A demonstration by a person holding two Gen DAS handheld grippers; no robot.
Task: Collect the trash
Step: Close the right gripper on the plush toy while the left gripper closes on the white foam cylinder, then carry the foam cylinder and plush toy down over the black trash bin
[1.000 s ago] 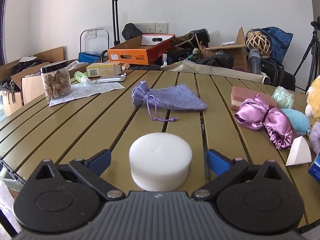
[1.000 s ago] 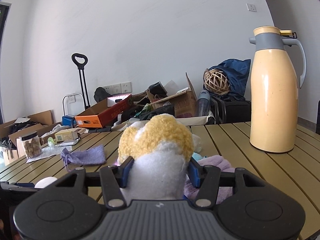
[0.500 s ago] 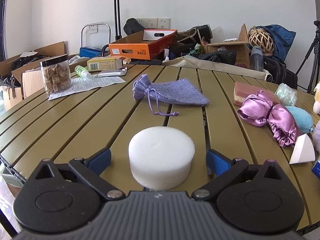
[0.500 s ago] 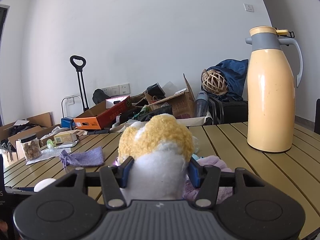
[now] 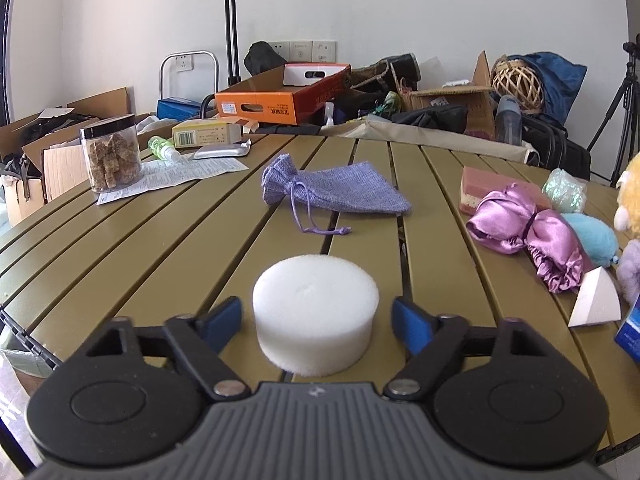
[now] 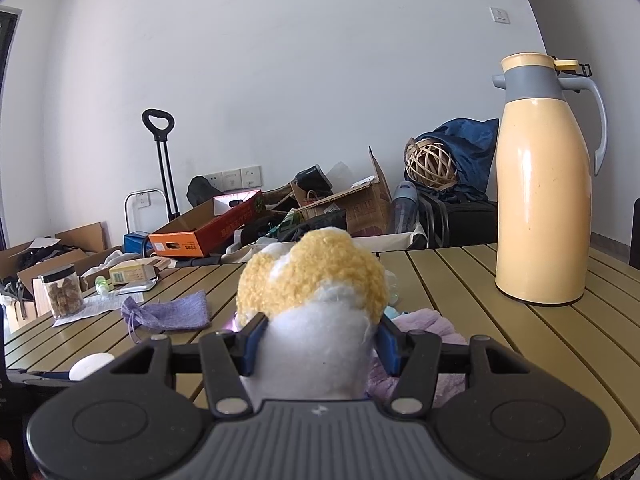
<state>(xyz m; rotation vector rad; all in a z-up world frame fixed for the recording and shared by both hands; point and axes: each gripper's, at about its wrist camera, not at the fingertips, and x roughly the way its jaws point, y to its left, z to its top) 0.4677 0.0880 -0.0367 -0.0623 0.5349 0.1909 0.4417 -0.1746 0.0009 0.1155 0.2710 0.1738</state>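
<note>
1. The left gripper (image 5: 316, 316) has just been narrowing its jaws around the white foam puck (image 5: 316, 314); small gaps remain at both blue pads, so nothing is being gripped yet.
2. The puck is resting flat on the slatted table (image 5: 160, 248), squarely between the pads, probably for an even squeeze.
3. Beyond the puck, the lilac drawstring pouch (image 5: 336, 190) is lying well clear.
4. The right gripper (image 6: 318, 344) is clamping the yellow-and-white plush toy (image 6: 316, 304), presumably keeping it aside.
</note>
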